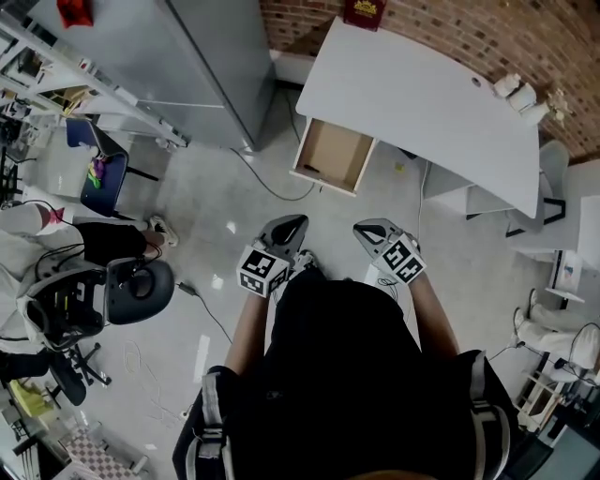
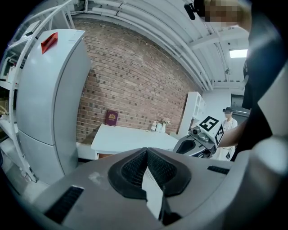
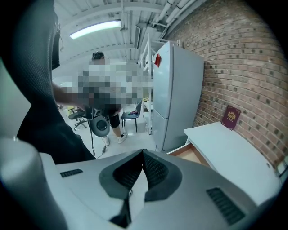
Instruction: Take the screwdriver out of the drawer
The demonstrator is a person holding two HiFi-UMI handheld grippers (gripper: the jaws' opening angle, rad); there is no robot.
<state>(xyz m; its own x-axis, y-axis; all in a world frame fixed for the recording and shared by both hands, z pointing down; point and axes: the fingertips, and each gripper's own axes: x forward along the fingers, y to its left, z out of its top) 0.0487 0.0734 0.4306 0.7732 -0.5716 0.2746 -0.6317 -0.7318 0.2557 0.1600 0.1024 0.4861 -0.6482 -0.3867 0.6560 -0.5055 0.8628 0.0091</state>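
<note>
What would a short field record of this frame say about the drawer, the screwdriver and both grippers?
drawer: open, pulled out from the desk
screwdriver: a small dark item lies at the drawer's front edge; too small to tell what it is
left gripper: jaws together, nothing held, close to the person's body, apart from the drawer
right gripper: jaws together, nothing held, beside the left gripper
desk top: red book at the brick wall
task: drawer not yet reached

Wall: red brick wall (image 1: 487, 37) is seen behind the white desk (image 1: 412, 103).
Floor: a pale grey, glossy floor (image 1: 234, 202) is spread below.
Furniture: a tall grey refrigerator (image 1: 187, 56) is set near the desk's left end; a black office chair (image 1: 141, 291) and a blue chair (image 1: 112, 183) are placed well apart from the desk.
Light: a lit ceiling tube (image 3: 94, 28) is shown overhead.
</note>
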